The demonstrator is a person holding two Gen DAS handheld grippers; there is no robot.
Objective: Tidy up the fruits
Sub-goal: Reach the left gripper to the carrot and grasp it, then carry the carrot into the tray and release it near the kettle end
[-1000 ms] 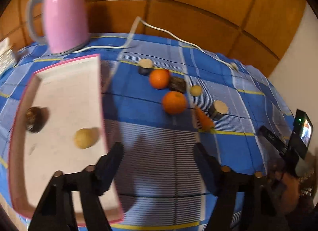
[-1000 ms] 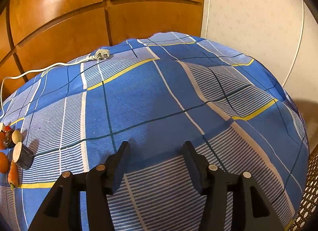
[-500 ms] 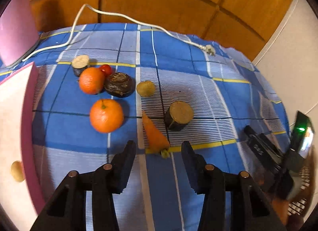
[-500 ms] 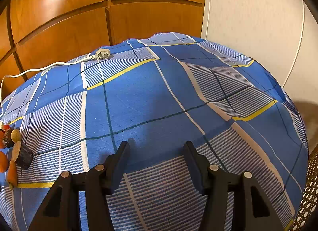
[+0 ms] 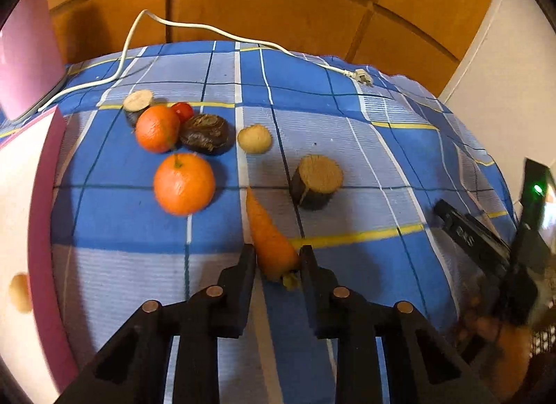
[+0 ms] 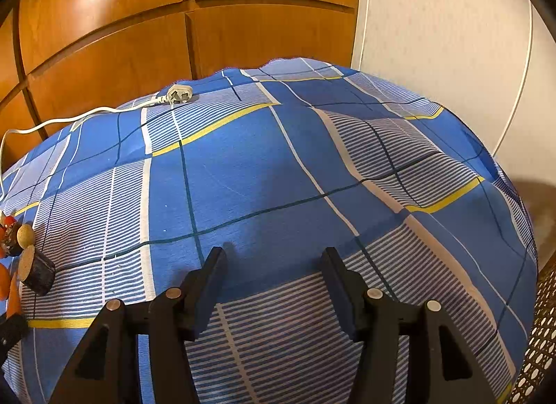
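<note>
My left claw [image 5: 277,260] has just been closing, and its two black fingers [image 5: 243,273] now pinch the thick stem end of the carrot [image 5: 269,237], which lies on the blue checked cloth [image 5: 347,265] of the bench with its thin tip pointing away from me. I take the carrot as my landmark. The claw reaches in steeply downward from the near side of it.

Left of the carrot's tip sits one orange [image 5: 184,183], and a second orange [image 5: 157,128] lies farther back, touching a dark round fruit [image 5: 207,133]. Behind those two I count one small red tomato [image 5: 183,110]. Just right of the carrot's tip stands a dark cut stump with a pale top [image 5: 316,181]; a second such stump [image 5: 138,105] lies far back to the left. One small pale round piece [image 5: 254,139] lies beyond the tip. Well left of the carrot is a pink-rimmed white tray [image 5: 47,247] holding one pale lump [image 5: 19,292].

My right claw [image 6: 274,279] stands well to the right of the carrot [image 6: 13,296], tilted downward above bare cloth, its fingers apart with nothing between them. A white plug [image 6: 179,95] lies at the far edge.
</note>
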